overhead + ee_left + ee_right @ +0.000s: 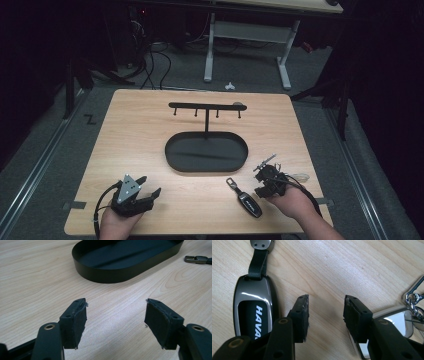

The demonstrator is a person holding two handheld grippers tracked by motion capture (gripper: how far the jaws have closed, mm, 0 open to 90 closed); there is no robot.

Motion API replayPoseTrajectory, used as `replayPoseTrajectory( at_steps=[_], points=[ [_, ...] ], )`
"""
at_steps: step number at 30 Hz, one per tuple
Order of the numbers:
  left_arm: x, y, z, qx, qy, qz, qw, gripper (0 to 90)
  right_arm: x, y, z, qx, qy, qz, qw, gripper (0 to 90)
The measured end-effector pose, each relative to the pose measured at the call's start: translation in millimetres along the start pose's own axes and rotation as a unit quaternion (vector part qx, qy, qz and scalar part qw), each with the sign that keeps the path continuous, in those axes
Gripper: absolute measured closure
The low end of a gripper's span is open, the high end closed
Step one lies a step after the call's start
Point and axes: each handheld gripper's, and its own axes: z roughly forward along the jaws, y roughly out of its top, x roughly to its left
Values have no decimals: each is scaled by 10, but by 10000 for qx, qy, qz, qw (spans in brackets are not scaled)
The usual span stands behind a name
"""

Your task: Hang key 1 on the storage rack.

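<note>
A dark car key fob (249, 202) with a short strap and metal clasp lies on the wooden table near the front right. In the right gripper view the key fob (254, 307) sits just left of my right gripper (325, 312), whose jaws are open over bare wood. A shiny clear tag (397, 317) on a metal ring lies to its right. My right gripper (260, 181) hovers beside the fob. At the front left my left gripper (149, 186) stands open; in its own view my left gripper (116, 315) holds nothing and faces the black oval tray (105, 275).
The black oval tray (172, 150) sits mid-table, with a T-shaped hook rack (206, 106) rising from its far side. The fob's clasp (197, 259) shows right of the tray. Beyond the table, cables and a white desk frame (285, 65) stand on the floor.
</note>
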Motion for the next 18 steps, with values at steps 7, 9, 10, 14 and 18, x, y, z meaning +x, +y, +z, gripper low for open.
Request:
replayPoseTrajectory(
  at_steps=[7,9,10,14,18],
  points=[
    [0,-9,13,21,-31,-1,10000,336,-23,87,18,455,-97,-60,9989,525],
    [2,-9,12,22,-34,-1,10000,334,-17,112,36,603,-64,-141,9981,516],
    [3,-9,12,16,-34,-9,10000,334,-11,125,36,661,-53,-152,9977,513],
    [10,-12,11,9,-29,-16,10000,332,1,194,3,817,34,-234,9964,511],
    [16,-16,7,5,-52,-29,10000,331,18,271,-65,879,80,-250,9958,490]
  ],
)
